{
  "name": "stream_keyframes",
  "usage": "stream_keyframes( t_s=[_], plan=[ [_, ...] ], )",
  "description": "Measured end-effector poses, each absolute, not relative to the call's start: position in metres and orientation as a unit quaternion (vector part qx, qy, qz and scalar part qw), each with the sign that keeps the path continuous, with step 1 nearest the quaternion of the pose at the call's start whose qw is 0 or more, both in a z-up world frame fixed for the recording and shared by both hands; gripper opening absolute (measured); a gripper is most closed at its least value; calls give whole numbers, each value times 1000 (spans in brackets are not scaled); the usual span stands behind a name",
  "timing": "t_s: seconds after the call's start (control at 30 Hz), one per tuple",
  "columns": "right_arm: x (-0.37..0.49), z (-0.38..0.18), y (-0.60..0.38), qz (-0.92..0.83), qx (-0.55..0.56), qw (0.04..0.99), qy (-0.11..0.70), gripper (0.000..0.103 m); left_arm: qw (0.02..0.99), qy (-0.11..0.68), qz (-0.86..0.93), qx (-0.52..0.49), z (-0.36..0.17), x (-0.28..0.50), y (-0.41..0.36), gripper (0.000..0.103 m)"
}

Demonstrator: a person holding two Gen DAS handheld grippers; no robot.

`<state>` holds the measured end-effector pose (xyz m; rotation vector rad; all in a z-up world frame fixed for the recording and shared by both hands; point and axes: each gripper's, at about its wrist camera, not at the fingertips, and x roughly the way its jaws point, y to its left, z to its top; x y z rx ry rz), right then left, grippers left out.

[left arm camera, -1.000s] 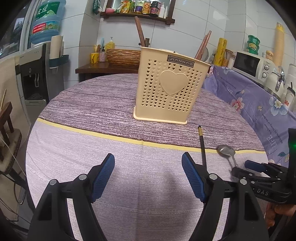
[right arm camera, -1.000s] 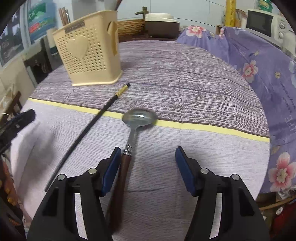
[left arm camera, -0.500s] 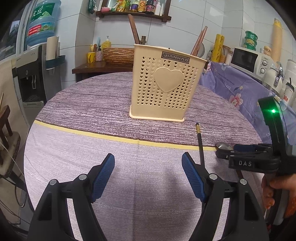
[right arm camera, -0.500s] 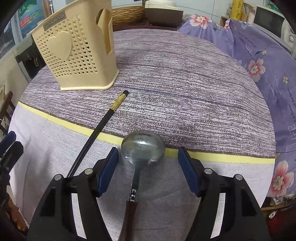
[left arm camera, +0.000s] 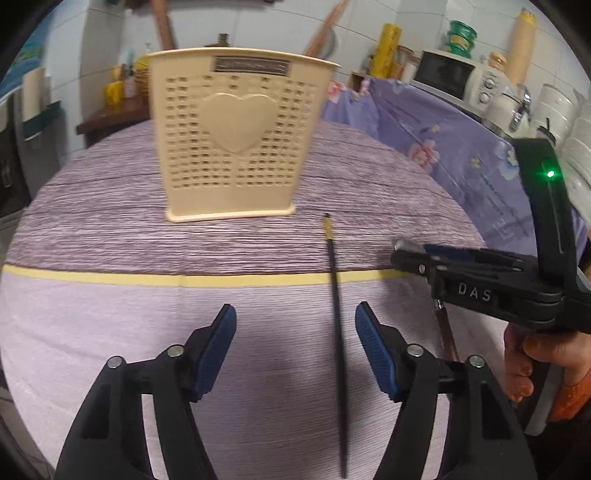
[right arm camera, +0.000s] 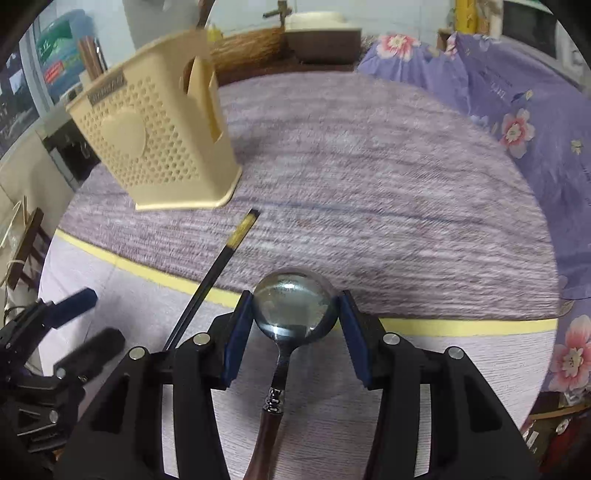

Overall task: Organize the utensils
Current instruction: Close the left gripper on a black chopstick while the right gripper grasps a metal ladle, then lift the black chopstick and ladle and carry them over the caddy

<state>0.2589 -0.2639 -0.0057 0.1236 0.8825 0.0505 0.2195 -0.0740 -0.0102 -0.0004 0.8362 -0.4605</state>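
A cream perforated utensil holder with a heart stands upright on the round table; it also shows in the right wrist view. A black chopstick lies on the cloth between my left gripper's pads, nearer the right one; it also shows in the right wrist view. My left gripper is open above it. My right gripper has its pads against both sides of the bowl of a metal spoon with a brown handle. The right gripper shows in the left wrist view.
Striped purple tablecloth with a yellow line across it. A flowered purple cloth covers a counter at right, with a microwave and jars. The holder holds wooden utensils.
My right gripper moved forward along the spoon and closed its pads on the bowl. My left gripper moved right, so the chopstick now lies between its pads.
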Motion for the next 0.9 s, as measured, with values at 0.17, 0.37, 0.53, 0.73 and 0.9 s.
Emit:
stream_keyframes(
  t_s=[0.17, 0.37, 0.53, 0.73, 0.9],
  plan=[
    [243, 11, -277, 4, 58, 923, 379, 48, 875, 419, -237, 53, -19, 234, -113, 48],
    [226, 22, -279, -2, 57, 937, 345, 48, 866, 440, -223, 86, -31, 272, -144, 39],
    [220, 26, -281, -6, 60, 941, 334, 48, 864, 446, -211, 102, -30, 296, -158, 35],
    [216, 28, -279, -10, 62, 943, 327, 48, 865, 443, -200, 125, -30, 310, -175, 15],
    [212, 28, -280, -9, 65, 944, 325, 48, 867, 443, -201, 113, -28, 311, -174, 8]
  ],
)
